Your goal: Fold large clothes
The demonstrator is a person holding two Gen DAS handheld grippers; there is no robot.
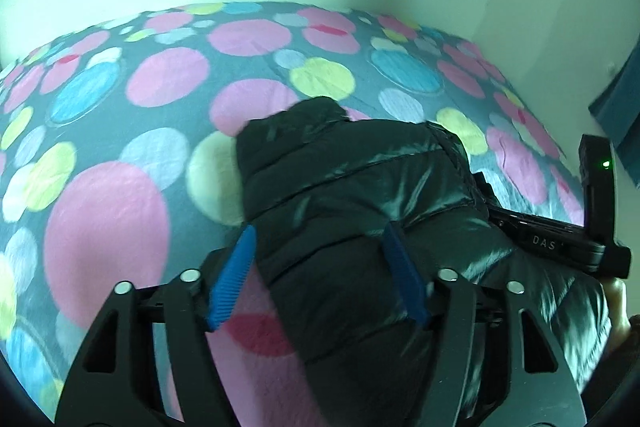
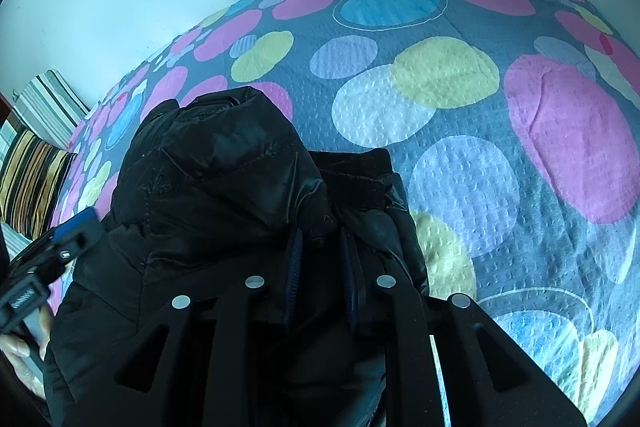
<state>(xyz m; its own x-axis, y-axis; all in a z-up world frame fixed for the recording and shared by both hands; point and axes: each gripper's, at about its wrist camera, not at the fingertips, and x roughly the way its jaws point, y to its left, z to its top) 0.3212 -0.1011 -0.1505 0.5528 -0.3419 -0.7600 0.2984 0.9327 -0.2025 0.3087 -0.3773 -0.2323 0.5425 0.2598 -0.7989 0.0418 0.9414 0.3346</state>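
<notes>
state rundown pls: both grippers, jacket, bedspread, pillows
left gripper: open, blue fingers straddling the jacket's edge
right gripper: shut on black puffer jacket near its collar
black puffer jacket: bunched on the bed, partly folded, collar end away from the cameras
polka-dot bedspread: spread flat under the jacket
striped pillows: stacked at the bed's edge by the wall
</notes>
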